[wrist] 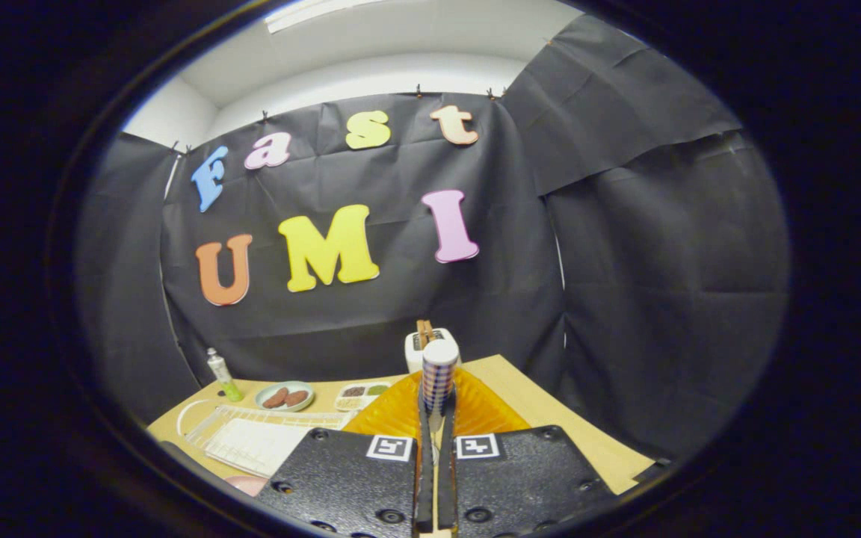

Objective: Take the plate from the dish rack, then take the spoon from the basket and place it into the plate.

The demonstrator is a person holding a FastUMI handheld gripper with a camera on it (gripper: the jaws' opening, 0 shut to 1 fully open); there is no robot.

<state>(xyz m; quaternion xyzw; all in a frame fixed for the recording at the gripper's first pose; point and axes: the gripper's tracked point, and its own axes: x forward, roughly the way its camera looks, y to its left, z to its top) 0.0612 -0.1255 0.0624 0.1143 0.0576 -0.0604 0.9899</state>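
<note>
Spoon [439, 373]: checkered handle clenched between the fingers [436, 418], held upright over the orange basket [483, 411]. White toaster [430, 345] beyond at twelve o'clock; clear dish rack [258, 441] at nine; small plate [285, 396] with two brown pieces at ten. Risk, judged: thin handle could pivot or slip during travel.

On the surface [542, 411], a toaster [432, 345] stands beyond the fingers [424, 478]; a bottle [221, 376], plate [285, 395] and tray [362, 394] sit left.
</note>
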